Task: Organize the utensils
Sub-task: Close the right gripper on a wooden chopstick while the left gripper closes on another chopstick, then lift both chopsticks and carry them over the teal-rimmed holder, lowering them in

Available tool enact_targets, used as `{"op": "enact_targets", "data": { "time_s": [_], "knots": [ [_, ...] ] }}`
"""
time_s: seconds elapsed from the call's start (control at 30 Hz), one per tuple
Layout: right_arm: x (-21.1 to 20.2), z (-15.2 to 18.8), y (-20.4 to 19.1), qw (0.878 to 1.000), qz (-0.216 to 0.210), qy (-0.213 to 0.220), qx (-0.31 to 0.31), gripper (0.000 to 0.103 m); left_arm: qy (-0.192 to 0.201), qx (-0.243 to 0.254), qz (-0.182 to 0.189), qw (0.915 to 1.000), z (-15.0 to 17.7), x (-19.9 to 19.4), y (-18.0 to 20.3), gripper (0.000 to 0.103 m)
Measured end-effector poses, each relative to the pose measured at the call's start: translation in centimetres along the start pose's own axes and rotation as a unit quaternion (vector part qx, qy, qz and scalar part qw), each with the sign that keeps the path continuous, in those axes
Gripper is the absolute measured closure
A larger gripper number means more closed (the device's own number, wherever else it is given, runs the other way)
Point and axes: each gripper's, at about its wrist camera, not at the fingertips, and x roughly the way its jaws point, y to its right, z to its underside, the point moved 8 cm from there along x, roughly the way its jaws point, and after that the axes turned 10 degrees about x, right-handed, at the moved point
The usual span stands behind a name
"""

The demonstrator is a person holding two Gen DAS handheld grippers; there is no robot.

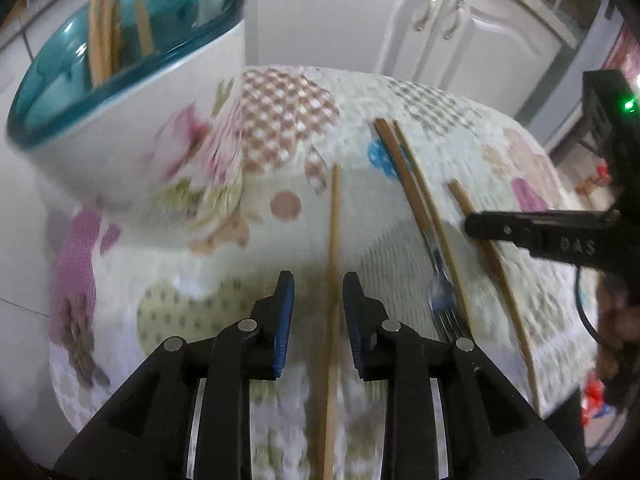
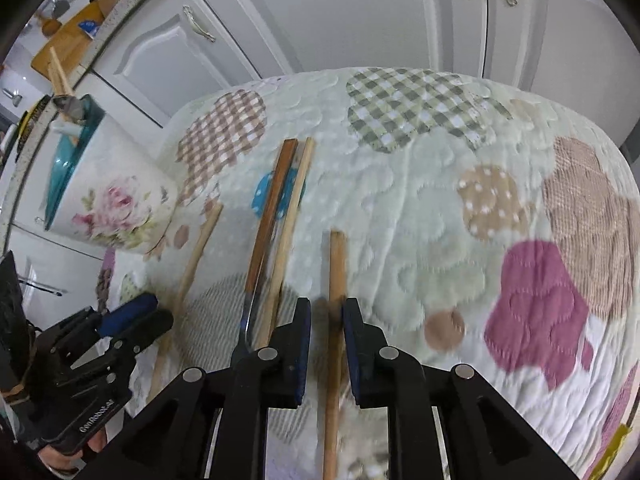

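Soft even indoor light, faint shadows, strong fisheye bending with dark corners, motion blur in the foreground

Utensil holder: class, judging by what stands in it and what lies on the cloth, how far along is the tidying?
Done: several chopsticks stand in the holder. In hand: nothing gripped; the left hand-held gripper straddles one chopstick, the right hand-held gripper another chopstick, both open. Left: those two, plus the fork and third chopstick on the cloth.

Wrist cams close, prob. downward; share quilt [image 1: 400,92].
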Motion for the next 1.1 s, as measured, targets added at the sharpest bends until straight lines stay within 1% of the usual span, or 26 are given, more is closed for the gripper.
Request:
{"op": "enact_targets", "data": {
  "time_s": [0.13,0.17,0.2,0.27,0.37,0.4,0.47,0.5,0.53,0.57,0.63,0.73,0.87,0.93,1.0,1.1],
  "knots": [
    [0.5,-0.8,-0.1,1.0,0.004,-0.004,-0.003,0.088,-0.007,0.004,-0.035,0.9994,-1.1,1.6,0.0,0.073],
    [0.6,-1.0,-0.2,1.0,0.005,-0.005,-0.003,0.088,-0.006,0.007,-0.044,0.999,-1.3,1.8,0.0,0.071],
    [0.7,-1.2,-0.3,1.0,0.005,-0.006,-0.003,0.088,-0.004,0.009,-0.051,0.9986,-1.5,2.0,0.0,0.066],
    [0.8,-1.4,-0.4,1.0,0.004,-0.006,-0.004,0.088,-0.006,0.008,-0.059,0.9982,-2.0,2.4,0.0,0.065],
    [0.9,-1.5,-0.5,1.0,0.003,-0.002,-0.006,0.088,-0.008,0.001,-0.053,0.9985,-2.7,2.8,0.0,0.065],
    [0.9,-1.6,-0.4,1.0,0.002,0.001,-0.006,0.088,-0.008,0.003,-0.052,0.9986,-2.9,2.9,0.3,0.068],
    [1.0,-1.7,-0.6,1.0,0.003,0.009,-0.012,0.089,-0.005,0.01,-0.043,0.999,-3.1,3.0,0.6,0.081],
    [1.0,-1.6,-0.7,1.0,0.007,0.012,-0.016,0.093,-0.005,0.012,-0.038,0.9992,-3.1,2.9,0.8,0.095],
    [1.0,-1.6,-0.8,1.0,0.01,0.014,-0.02,0.095,-0.005,0.015,-0.044,0.9989,-3.0,2.7,0.9,0.097],
    [1.0,-1.4,-0.8,1.0,0.006,0.013,-0.019,0.095,-0.003,0.019,-0.05,0.9986,-2.9,2.5,1.1,0.098],
    [0.8,-1.1,-1.0,1.0,-0.01,0.011,-0.013,0.095,0.004,0.027,-0.043,0.9987,-2.7,2.1,2.0,0.098],
    [-0.3,-0.7,-1.3,0.999,-0.022,0.019,-0.019,0.096,0.017,0.042,-0.03,0.9985,-2.0,0.8,3.3,0.098],
    [-2.9,-0.7,-1.8,0.998,-0.038,0.042,-0.029,0.096,0.046,0.039,-0.019,0.998,-1.7,-2.1,2.9,0.098],
    [-4.1,-0.8,-1.9,0.997,-0.045,0.052,-0.028,0.096,0.055,0.031,-0.009,0.998,-1.4,-3.4,2.1,0.098],
    [-5.1,-0.9,-1.9,0.996,-0.052,0.061,-0.026,0.096,0.062,0.013,0.009,0.998,-1.0,-4.7,1.0,0.098],
    [-7.2,-1.1,-2.3,0.994,-0.068,0.077,-0.024,0.096,0.07,-0.033,0.049,0.9958,-0.3,-6.7,-1.1,0.098]
  ]
}}
